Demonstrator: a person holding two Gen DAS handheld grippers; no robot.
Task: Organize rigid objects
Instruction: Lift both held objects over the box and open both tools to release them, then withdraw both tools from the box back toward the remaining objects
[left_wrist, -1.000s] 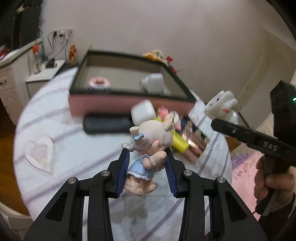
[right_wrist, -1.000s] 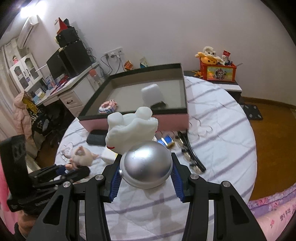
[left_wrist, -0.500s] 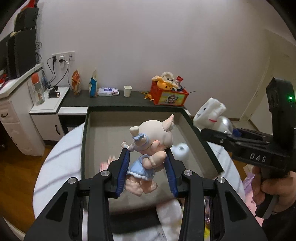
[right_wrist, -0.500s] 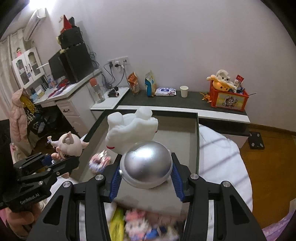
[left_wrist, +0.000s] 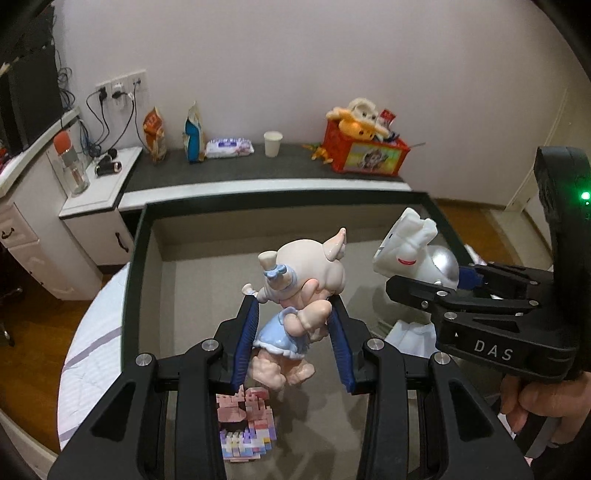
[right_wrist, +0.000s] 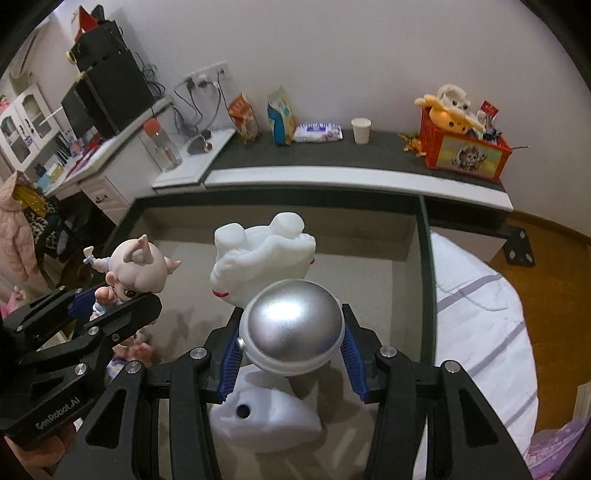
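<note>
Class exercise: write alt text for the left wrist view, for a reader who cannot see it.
The left gripper holds a pig-eared doll in a blue dress over an open dark-rimmed box. To its right, the right gripper holds a white-and-silver figurine. A pink brick toy lies on the box floor.

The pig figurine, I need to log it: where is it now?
In the left wrist view the pig figurine sits centre frame, clamped in the left tongs above the box, over the block toy.
</note>
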